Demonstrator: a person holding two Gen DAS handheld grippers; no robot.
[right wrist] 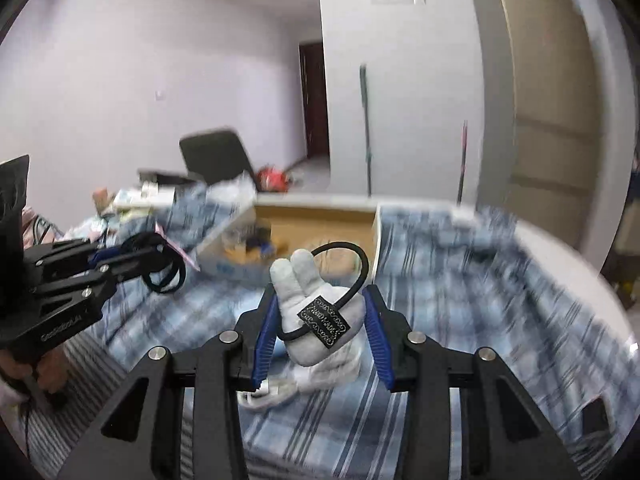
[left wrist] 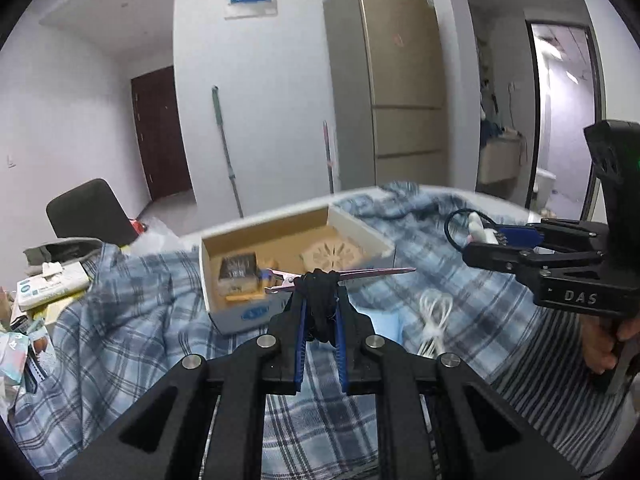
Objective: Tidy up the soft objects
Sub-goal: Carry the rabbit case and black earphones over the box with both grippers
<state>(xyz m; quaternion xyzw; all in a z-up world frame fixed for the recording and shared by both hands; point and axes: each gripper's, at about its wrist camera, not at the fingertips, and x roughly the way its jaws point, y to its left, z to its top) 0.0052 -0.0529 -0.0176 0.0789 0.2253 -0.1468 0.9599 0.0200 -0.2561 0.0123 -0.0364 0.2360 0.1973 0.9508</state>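
Clamped between the left gripper's (left wrist: 320,304) blue pads, black hair ties on a pink card (left wrist: 320,280) hang above the open cardboard box (left wrist: 240,240) while the right gripper (right wrist: 320,320) pinches a plush-rabbit hair tie (right wrist: 308,312), each apparently awaiting lowering and release inside.

The left gripper (left wrist: 320,300) pinches a bundle of black hair ties (left wrist: 320,304) just before the open cardboard box (left wrist: 296,256); right of the box, the right gripper (left wrist: 486,246) grips a white plush (left wrist: 476,229).
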